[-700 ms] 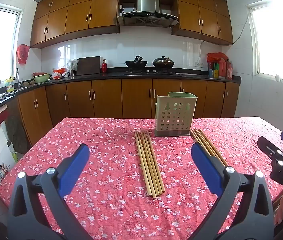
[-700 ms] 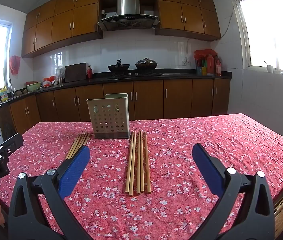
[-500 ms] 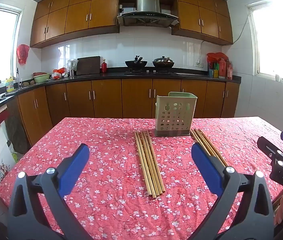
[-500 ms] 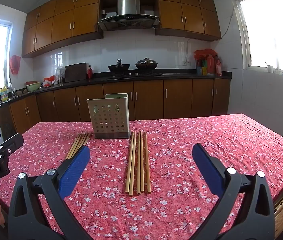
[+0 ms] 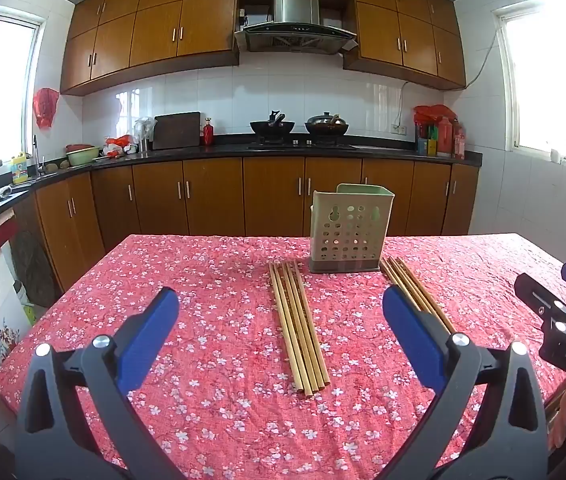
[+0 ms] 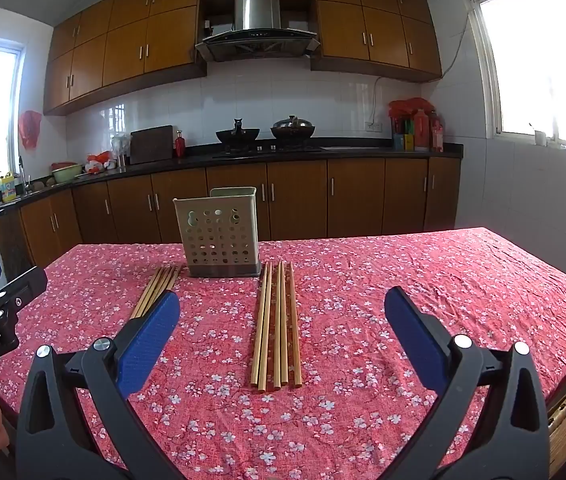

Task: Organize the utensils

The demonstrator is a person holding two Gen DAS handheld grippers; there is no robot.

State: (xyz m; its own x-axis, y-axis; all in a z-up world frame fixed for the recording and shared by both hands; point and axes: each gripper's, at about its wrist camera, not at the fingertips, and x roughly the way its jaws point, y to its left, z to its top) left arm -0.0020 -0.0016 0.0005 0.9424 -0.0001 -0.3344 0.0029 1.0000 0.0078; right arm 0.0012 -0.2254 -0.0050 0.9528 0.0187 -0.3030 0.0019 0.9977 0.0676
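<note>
Stillness since half a second ago: left gripper (image 5: 279, 320) and right gripper (image 6: 282, 320) hover spread, empty; chopsticks (image 6: 277, 324) flank the untouched holder (image 6: 219, 236); sorting unstarted.

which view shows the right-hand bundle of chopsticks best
The right wrist view: that bundle lies whole between the open jaws of the right gripper. In the left wrist view a finger covers its near part.
</note>
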